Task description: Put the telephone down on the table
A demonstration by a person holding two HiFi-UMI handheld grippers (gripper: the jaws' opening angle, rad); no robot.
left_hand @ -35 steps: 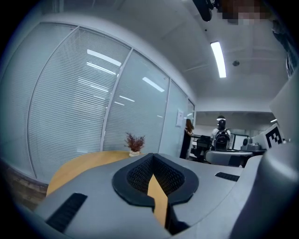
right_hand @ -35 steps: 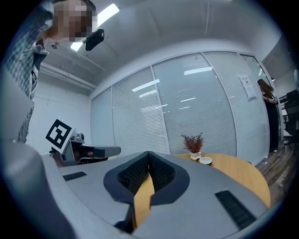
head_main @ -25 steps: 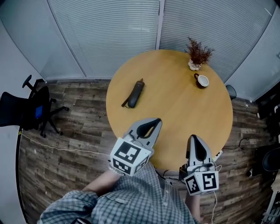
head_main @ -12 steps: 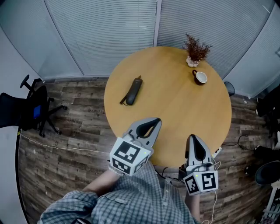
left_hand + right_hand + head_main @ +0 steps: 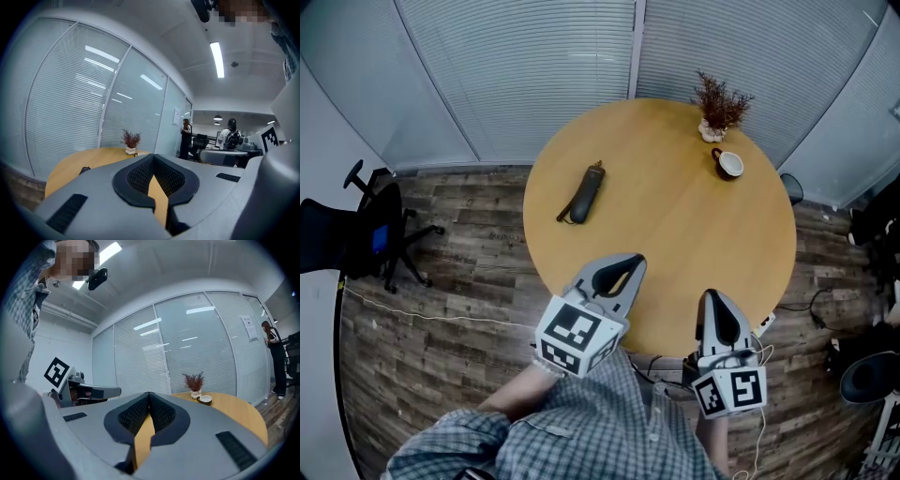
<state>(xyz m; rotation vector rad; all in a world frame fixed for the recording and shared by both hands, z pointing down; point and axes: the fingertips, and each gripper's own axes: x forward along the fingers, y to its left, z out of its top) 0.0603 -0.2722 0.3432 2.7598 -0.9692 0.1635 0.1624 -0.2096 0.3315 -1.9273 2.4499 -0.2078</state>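
- I see the left gripper with its jaws together at the tips and nothing between the ribbed pads.
- Below the tips, a thin wedge of wooden tabletop shows through the gap.
- The round table lies ahead and to the left of the jaws.
- The telephone, small and dark, lies flat on the table, well apart from the jaws.
- At the far edge, a potted dried plant stands upright, with a cup just beside it.
- A glass wall with closed blinds curves behind the table.
- Two people stand in the far office area.
- A ceiling light strip is lit overhead.
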